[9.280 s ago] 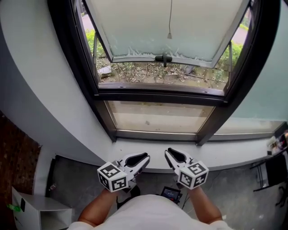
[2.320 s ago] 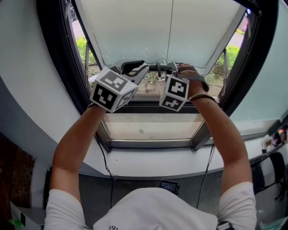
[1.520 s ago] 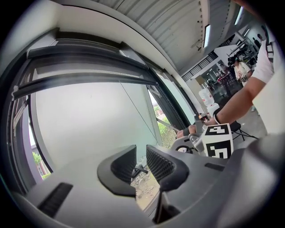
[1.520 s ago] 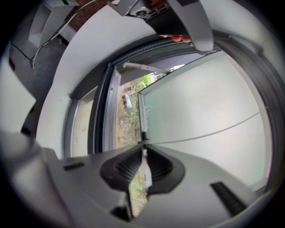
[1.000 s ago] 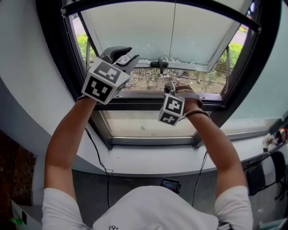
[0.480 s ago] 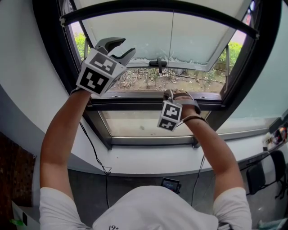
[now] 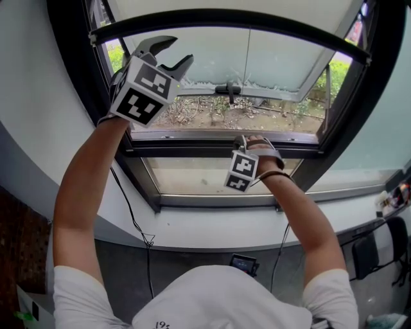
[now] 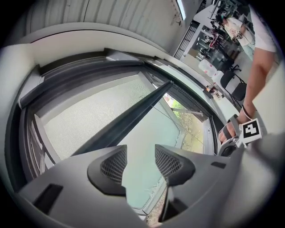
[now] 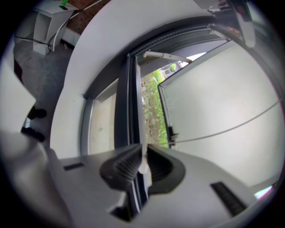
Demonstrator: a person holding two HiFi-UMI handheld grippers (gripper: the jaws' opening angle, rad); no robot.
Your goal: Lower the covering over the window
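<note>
The roller blind (image 7: 225,5) has its dark bottom bar (image 7: 231,17) high across the window (image 7: 218,149). My left hand-held gripper (image 7: 174,51) is beside it, empty, its jaws just opening. My right hand-held gripper (image 9: 142,156) pinches what looks like the white pull cord (image 9: 143,168), above the white sill (image 7: 212,228) and grey floor (image 7: 128,270).

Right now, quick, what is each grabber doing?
Left gripper: open, empty, its jaws have just been opening.
Right gripper: shut on the white cord pull.
</note>
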